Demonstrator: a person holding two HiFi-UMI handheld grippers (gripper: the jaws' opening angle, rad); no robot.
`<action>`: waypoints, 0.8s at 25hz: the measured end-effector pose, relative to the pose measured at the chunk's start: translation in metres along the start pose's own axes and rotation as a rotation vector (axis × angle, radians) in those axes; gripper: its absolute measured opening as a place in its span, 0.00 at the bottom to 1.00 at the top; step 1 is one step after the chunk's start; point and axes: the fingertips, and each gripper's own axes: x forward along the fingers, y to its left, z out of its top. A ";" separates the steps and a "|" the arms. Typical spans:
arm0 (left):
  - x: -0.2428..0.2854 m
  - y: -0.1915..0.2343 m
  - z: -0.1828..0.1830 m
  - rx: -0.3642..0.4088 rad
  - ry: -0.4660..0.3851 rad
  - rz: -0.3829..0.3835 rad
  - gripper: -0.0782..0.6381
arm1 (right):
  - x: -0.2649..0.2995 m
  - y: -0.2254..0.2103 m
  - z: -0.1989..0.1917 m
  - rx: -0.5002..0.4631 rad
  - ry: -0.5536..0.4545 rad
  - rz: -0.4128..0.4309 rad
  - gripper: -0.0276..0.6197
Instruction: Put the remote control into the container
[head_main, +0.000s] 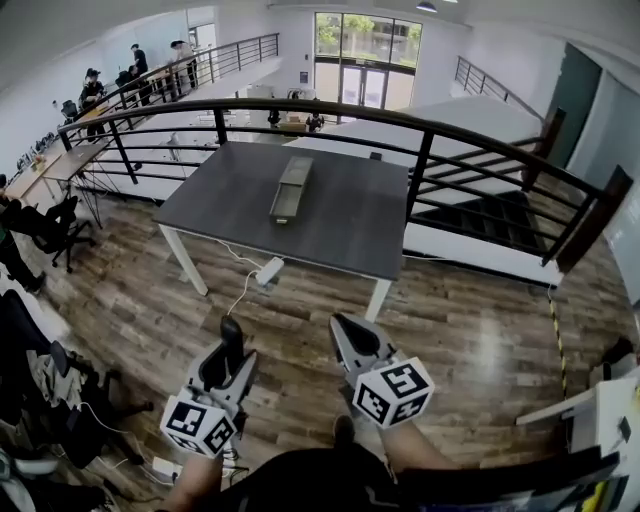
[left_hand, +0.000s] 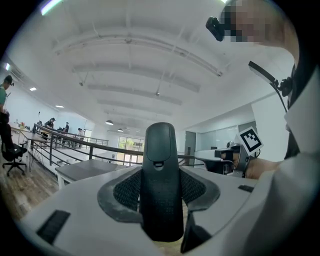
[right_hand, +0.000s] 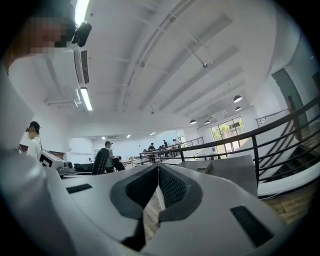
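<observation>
A black remote control stands upright between the jaws of my left gripper, which is shut on it low in the head view. In the left gripper view the remote fills the middle, gripped by both pads. My right gripper is held beside it, shut with nothing in it; its pads meet at the tip. The container, a long grey tray, lies on the dark grey table some way ahead across the wooden floor.
A black railing curves behind and to the right of the table, with stairs beyond it. A white power strip and its cable lie on the floor by the table. Office chairs and clutter stand at the left.
</observation>
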 end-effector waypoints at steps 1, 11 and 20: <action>0.008 0.000 0.002 0.003 -0.003 0.006 0.41 | 0.004 -0.007 0.003 0.000 -0.001 0.008 0.05; 0.095 0.001 0.014 0.010 0.008 0.041 0.41 | 0.047 -0.085 0.027 0.020 0.003 0.057 0.05; 0.162 -0.001 0.019 0.022 0.011 0.081 0.41 | 0.074 -0.149 0.041 0.026 0.006 0.099 0.05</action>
